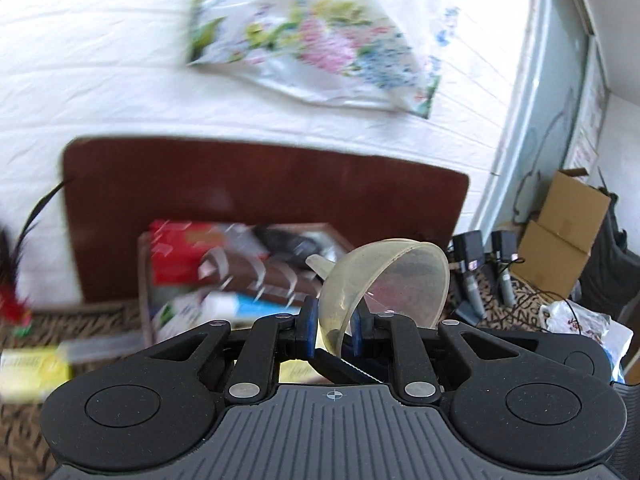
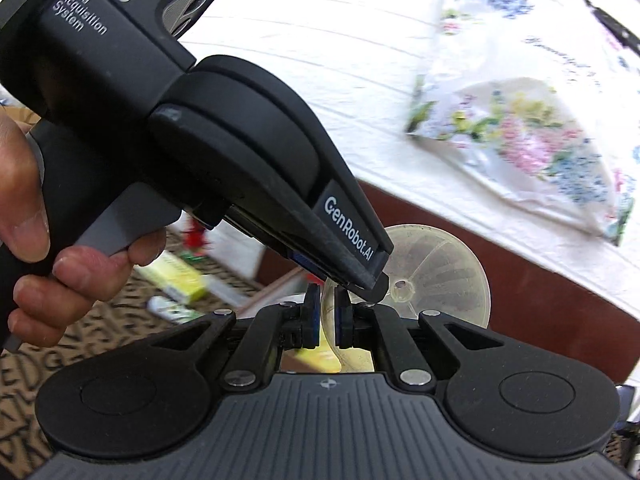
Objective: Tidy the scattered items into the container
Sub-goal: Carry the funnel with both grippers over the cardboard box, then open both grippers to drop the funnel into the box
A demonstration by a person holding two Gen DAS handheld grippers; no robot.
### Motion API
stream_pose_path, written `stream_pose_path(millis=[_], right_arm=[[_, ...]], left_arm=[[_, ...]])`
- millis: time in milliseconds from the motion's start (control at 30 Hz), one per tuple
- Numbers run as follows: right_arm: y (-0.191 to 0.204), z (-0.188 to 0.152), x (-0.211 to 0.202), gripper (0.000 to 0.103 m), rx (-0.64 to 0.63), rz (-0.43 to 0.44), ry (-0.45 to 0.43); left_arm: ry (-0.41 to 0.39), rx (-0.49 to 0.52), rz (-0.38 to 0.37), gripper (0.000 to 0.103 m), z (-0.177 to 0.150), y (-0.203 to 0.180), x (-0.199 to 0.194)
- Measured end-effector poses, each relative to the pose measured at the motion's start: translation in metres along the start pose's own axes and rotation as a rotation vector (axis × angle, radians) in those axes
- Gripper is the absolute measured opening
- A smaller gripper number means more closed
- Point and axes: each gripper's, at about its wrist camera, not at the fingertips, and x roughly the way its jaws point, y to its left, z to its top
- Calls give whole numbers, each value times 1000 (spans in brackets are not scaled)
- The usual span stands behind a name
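Note:
A translucent plastic funnel [image 1: 394, 276] hangs in the air, and my left gripper [image 1: 334, 322] is shut on its rim. Behind it in the left wrist view stands the container [image 1: 146, 280], a shallow box that holds a red packet, a brown packet and other items. In the right wrist view my right gripper [image 2: 328, 314] is also shut on the rim of the funnel [image 2: 444, 276], whose mouth faces this camera. The left gripper [image 2: 372, 284] comes in from the upper left, held by a person's hand [image 2: 28, 208], and its tip is at the funnel's rim.
A dark red board [image 1: 280, 184] stands against a white bed [image 1: 80, 60] with a floral plastic bag [image 1: 320, 40] on it. A yellow box [image 1: 34, 368] lies on the patterned carpet [image 1: 24, 432]. At right are black chargers [image 1: 484, 248], a cardboard box [image 1: 560, 240] and a plastic bag [image 1: 584, 320].

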Motion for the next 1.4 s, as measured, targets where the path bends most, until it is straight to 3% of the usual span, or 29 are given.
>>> stream_pose_path(millis=[300, 467, 867, 1000, 1100, 1167, 1267, 1333, 1400], right_arm=[[-71, -4, 39, 8, 30, -109, 26], [-104, -11, 69, 8, 52, -145, 38], [-137, -47, 137, 8, 54, -119, 97], [-142, -55, 153, 8, 43, -100, 114], [-149, -60, 161, 8, 67, -103, 144], [-151, -65, 160, 9, 78, -112, 137], [-154, -69, 155, 27, 106, -106, 130], [-153, -70, 151, 61, 113, -103, 126], [-148, -72, 147, 64, 85, -116, 117]], left_arm=[[9, 37, -59, 15, 38, -16, 86], [22, 78, -49, 15, 52, -20, 128], [106, 12, -18, 16, 43, 10, 202], [106, -22, 7, 64, 38, 17, 211], [101, -18, 17, 71, 34, 21, 213], [95, -21, 22, 82, 31, 24, 211], [77, -43, 15, 90, 29, 26, 202], [81, -34, 15, 91, 27, 24, 199], [74, -6, 30, 97, 25, 21, 196]])
